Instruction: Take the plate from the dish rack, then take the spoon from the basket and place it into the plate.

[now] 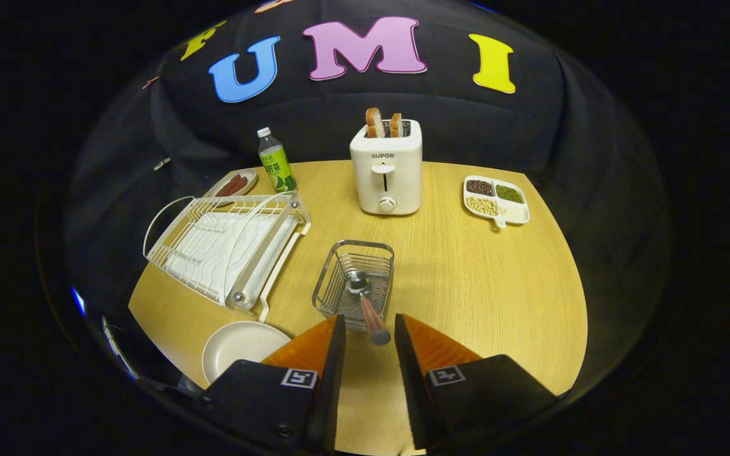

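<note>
The spoon stands in the wire basket, bowl down and handle leaning out toward the gripper. The handle's end sits between the two fingertips, and whether either fingertip touches it cannot be told. The fingers are spread, with a gap wider than the handle. The plate lies flat on the wooden table at about 8 o'clock from the basket, just beside the left finger, which hides part of its rim. The dish rack sits at 10 o'clock from the basket. The gripper points level across the table toward the toaster at 12 o'clock. The spoon's bowl is hard to make out through the basket wires.
</note>
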### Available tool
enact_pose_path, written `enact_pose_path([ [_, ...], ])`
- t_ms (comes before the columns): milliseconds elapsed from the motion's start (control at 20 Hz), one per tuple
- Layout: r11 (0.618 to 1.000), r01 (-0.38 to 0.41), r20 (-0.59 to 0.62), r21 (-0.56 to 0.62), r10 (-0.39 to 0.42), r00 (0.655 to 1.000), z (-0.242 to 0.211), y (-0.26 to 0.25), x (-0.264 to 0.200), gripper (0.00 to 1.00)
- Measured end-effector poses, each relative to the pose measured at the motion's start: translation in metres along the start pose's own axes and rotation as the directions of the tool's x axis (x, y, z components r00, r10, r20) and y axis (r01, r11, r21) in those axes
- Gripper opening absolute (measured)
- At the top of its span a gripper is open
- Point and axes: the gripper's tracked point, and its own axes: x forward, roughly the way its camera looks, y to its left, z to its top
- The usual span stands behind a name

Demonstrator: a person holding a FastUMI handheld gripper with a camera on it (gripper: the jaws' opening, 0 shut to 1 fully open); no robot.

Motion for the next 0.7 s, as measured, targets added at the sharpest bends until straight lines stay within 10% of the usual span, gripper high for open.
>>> enact_pose_path([
  [150, 1.000, -0.024, -0.015, 0.006, 0.024, 1.000, 0.001, 0.004, 0.001, 0.17],
  [700, 0.999, 0.049, 0.059, -0.008, -0.048, 0.997, 0.025, 0.009, -0.058, 0.11],
])
